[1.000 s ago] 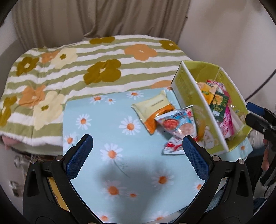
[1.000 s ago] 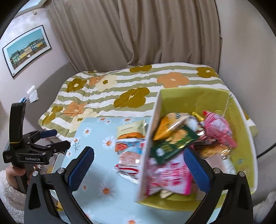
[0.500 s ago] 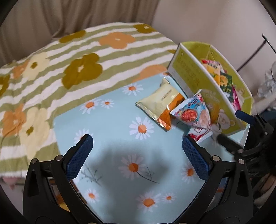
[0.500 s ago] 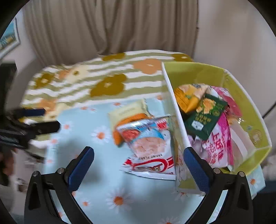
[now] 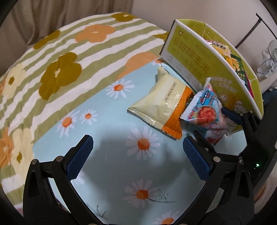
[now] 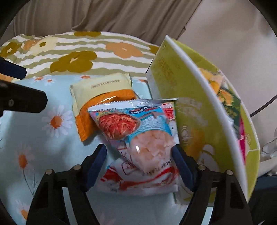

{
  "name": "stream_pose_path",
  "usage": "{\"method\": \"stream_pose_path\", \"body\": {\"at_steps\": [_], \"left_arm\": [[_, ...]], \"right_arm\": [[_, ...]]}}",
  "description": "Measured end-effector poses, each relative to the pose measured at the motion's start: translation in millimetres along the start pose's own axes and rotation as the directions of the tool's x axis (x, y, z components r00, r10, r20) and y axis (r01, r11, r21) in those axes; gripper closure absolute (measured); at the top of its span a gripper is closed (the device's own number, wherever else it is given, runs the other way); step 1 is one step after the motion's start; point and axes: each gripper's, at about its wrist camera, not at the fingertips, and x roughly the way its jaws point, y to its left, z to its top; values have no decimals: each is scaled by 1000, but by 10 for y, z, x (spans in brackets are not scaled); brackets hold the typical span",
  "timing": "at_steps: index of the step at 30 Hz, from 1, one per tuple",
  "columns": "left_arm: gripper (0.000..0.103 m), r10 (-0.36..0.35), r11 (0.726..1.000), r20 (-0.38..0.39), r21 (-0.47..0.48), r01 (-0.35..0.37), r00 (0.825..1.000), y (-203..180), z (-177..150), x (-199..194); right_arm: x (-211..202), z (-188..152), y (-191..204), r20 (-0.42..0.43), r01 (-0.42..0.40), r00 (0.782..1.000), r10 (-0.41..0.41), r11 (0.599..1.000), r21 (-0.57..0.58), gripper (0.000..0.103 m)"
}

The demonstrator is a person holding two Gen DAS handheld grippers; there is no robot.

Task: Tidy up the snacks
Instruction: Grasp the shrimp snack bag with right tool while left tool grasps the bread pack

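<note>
R gripper (image 6: 138, 166) astride shrimp pkt (image 6: 138, 128), contact unclear

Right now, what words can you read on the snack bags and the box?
"SHRIMP": upside down on the red and white bag, followed by a word I cannot fully read.
"玉米": last part of the big Chinese line on the green box; the rest is unclear.
Small print strip on the yellow and orange bag: too small to read.
Logo on the blue bag: too blurred to read.

Beige curtain (image 6: 103, 15) at 12 o'clock; plain wall (image 5: 207, 10) at 1 o'clock; striped floral bedspread (image 5: 57, 57) at 10 o'clock; daisy-print cloth (image 5: 112, 164) centre.
</note>
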Motion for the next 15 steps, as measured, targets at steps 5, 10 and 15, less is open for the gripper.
{"method": "stream_pose_path", "body": {"at_steps": [5,10,15], "left_arm": [[0,-9,999,-3,33,9,1000,-26,101,83],[0,-12,998,-9,62,12,1000,-89,189,149],[0,-18,994,-24,108,20,1000,-204,271,253]], "right_arm": [[83,45,-41,-19,24,1000,-24,1000,10,45],[-23,-2,-85,0,-4,1000,4,999,41,52],[-154,-70,-188,24,-59,998,56,992,111,53]]}}
